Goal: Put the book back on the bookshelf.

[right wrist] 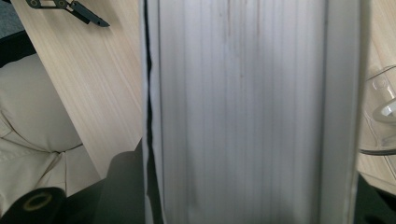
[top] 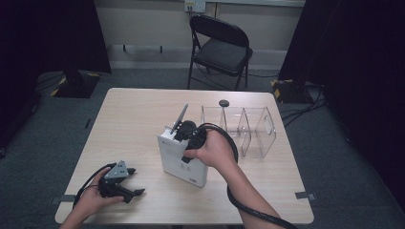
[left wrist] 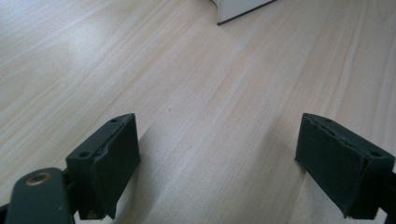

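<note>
Behind my table (top: 129, 119) I see a black folding chair (top: 220, 47), grey carpet floor (top: 38, 143), pale wall (top: 143, 21) and dark curtains (top: 47, 33).

Matt white book (top: 184, 160) on smooth wood-grain table (top: 133, 129)

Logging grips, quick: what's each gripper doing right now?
Left gripper: open, nothing between the jaws.
Right gripper: closed on the white box, gripping its top edge.

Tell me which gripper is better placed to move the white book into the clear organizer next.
Right. The right gripper sits at the top of the upright white book, beside the clear organizer. The left gripper rests open on the table, apart from it.
</note>
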Available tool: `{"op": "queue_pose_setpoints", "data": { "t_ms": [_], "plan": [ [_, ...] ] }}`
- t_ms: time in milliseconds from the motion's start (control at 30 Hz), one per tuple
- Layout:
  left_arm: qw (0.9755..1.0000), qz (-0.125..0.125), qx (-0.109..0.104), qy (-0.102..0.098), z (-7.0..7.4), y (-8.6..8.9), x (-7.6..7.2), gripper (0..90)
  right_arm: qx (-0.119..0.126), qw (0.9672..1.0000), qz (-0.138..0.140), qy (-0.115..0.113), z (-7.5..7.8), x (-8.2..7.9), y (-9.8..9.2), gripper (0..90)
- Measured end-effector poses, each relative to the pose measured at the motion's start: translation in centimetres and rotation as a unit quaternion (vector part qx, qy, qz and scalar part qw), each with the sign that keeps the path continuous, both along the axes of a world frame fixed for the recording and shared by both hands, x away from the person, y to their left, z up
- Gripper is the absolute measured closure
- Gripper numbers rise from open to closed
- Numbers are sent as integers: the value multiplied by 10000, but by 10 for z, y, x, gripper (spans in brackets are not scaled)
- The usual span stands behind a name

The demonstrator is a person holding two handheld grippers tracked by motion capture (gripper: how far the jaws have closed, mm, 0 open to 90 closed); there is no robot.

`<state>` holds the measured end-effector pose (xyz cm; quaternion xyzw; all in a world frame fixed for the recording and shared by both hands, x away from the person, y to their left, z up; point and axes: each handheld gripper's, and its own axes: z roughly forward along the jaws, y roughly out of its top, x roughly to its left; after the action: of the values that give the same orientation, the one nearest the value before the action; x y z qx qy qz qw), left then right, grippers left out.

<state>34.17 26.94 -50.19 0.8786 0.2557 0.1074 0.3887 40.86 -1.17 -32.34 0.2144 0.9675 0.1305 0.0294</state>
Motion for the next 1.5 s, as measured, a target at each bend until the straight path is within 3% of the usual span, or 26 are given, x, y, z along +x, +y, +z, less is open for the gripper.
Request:
{"op": "queue_pose_setpoints", "data": {
  "t_ms": [767,1100,1500],
  "plan": [
    [10000,-49,9,-1,0,1,1,125,99,9996,-266,58,5,-8,-19,518],
    [10000,-48,5,-1,0,0,1,125,115,9992,-380,19,15,-13,-39,519],
    [10000,-56,16,18,0,0,1,115,190,9974,-671,205,20,-16,-68,520]
  ]
}}
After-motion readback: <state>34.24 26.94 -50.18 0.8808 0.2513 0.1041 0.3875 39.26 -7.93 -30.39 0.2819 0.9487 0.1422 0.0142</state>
